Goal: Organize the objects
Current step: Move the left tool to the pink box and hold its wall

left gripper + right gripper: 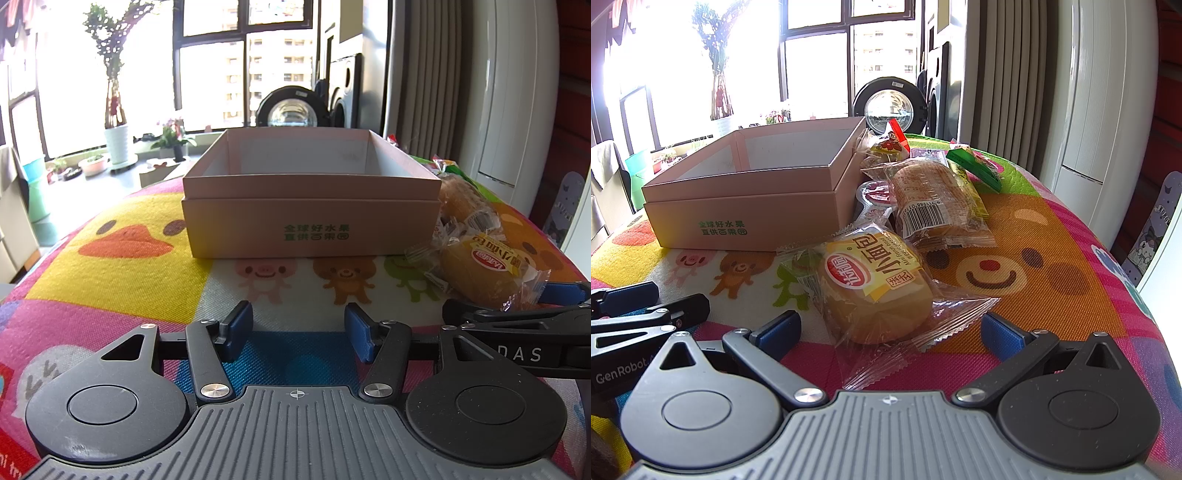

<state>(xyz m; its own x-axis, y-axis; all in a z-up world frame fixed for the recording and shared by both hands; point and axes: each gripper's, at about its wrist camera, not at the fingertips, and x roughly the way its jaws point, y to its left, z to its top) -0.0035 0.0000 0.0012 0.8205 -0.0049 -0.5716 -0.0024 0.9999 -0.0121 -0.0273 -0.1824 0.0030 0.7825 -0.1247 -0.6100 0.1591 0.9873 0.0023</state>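
Sunlit windows back a cartoon-print worktop (1052, 258) where an empty cardboard box (746, 199) waits. A wrapped small bread (875, 291) is framed by the wide-open right hand-held gripper (892, 328), apparently before grasping; closing is judged next. The left hand-held gripper (299, 328) is held open, empty.

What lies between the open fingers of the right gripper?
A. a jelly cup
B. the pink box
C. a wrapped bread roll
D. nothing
C: in the right wrist view the wrapped bread roll lies on the cloth between the spread fingers of the right gripper; the pink box stands farther back to the left.
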